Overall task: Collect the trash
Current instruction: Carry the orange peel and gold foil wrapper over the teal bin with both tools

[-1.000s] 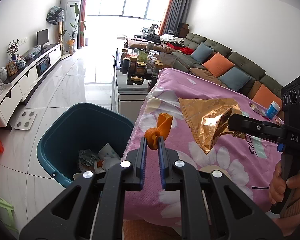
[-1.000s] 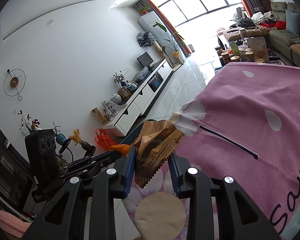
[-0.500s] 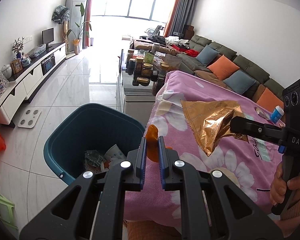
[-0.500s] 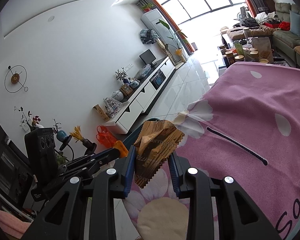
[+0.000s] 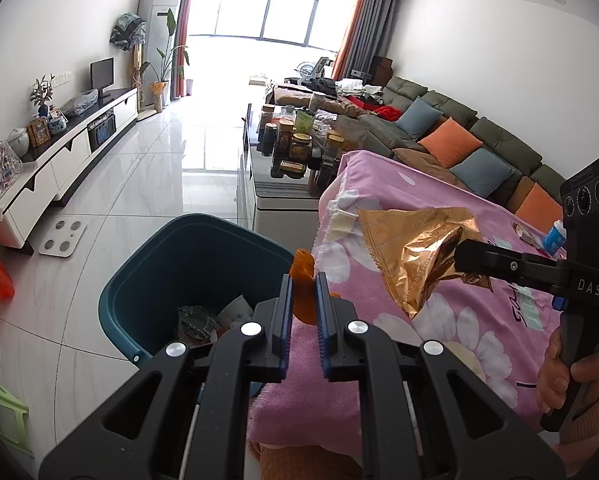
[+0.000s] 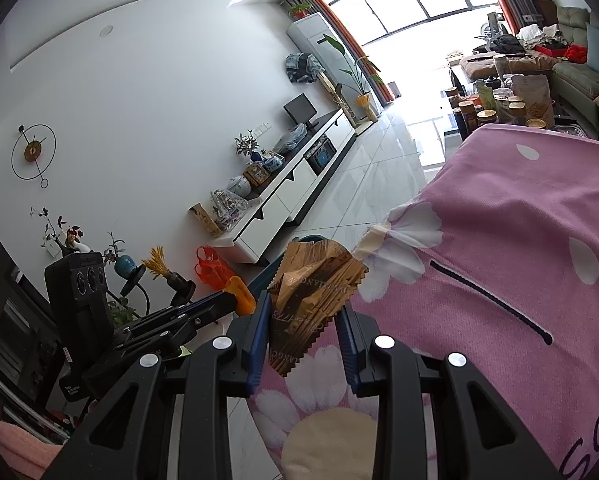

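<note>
Both claws have edged toward the bin (image 5: 147, 280): left gripper (image 5: 304, 300) clamped on peel (image 5: 302, 276), right gripper (image 6: 304, 320) clamped on wrapper (image 6: 311, 280). Release early and either lands on the blanket (image 5: 479, 320).

Left gripper (image 5: 303, 292) angled downward, jaws clamped on orange peel (image 5: 302, 276), right gripper (image 6: 303, 320) angled downward, jaws pinching gold foil wrapper (image 6: 307, 296), right hand (image 5: 563, 376) wrapped around its handle

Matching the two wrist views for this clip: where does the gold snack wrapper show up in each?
Left wrist view: gold snack wrapper right of centre, held by the right gripper over the pink blanket.
Right wrist view: bottom centre, between that gripper's own fingers.
Shared landmark: the white TV cabinet.
</note>
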